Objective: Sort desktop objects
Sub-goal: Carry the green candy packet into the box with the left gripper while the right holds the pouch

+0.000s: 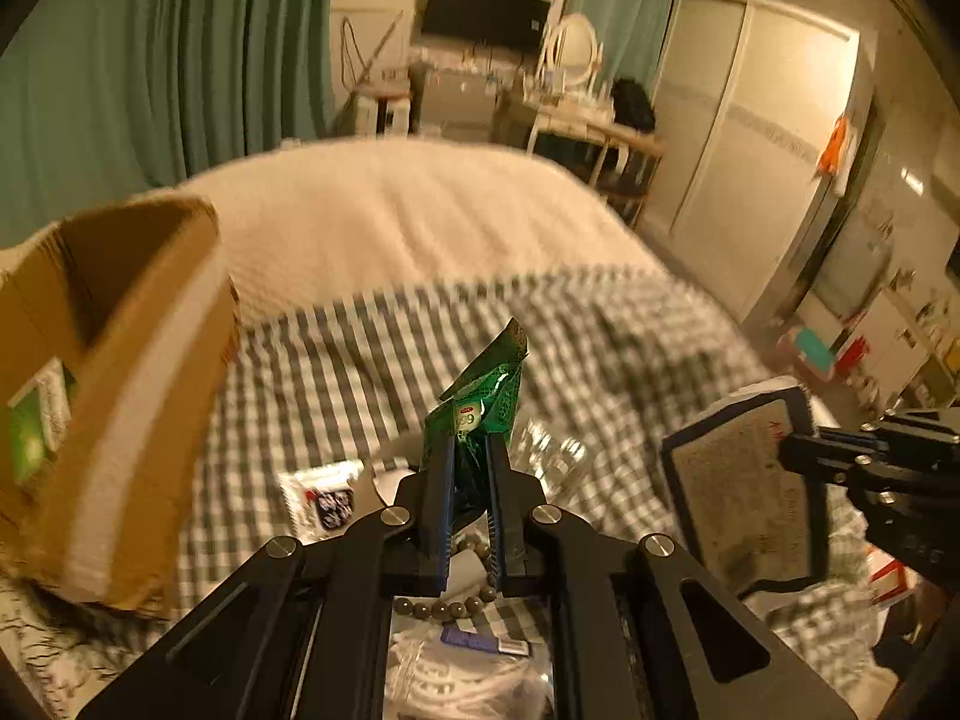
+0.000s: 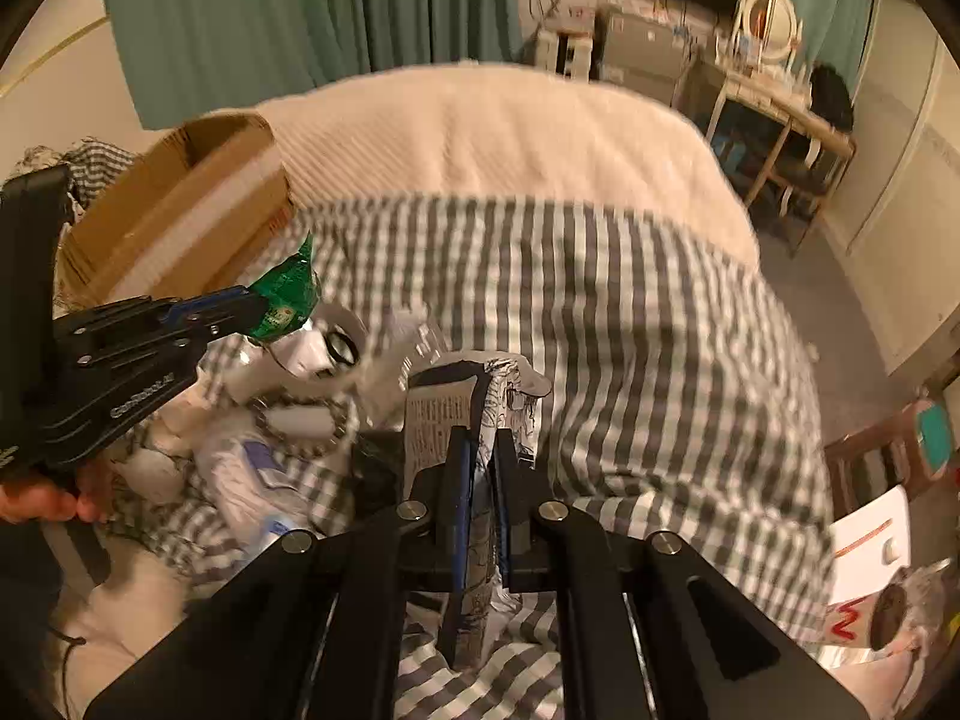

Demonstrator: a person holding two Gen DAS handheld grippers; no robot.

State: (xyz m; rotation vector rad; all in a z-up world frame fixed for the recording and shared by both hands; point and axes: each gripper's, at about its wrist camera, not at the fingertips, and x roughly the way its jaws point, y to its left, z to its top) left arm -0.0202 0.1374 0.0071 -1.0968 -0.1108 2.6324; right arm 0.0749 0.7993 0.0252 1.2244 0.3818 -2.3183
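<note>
On the bed: we see a checked gray-and-white blanket (image 2: pixel 630 330) spread under everything.
Cardboard box (image 1: pixel 120 372): to our left on the bed, open at the top.
Pile of small things (image 2: pixel 288 420): beads, white packets and plastic bags lying between box and grippers.
Right hand-held gripper (image 2: pixel 480 456): fingers pinching a flat printed packet (image 2: pixel 456 414), raised above the blanket.
Left hand-held gripper (image 1: pixel 471 450): we find it clamped on a green snack packet (image 1: pixel 486 384), lifted near the box.
</note>
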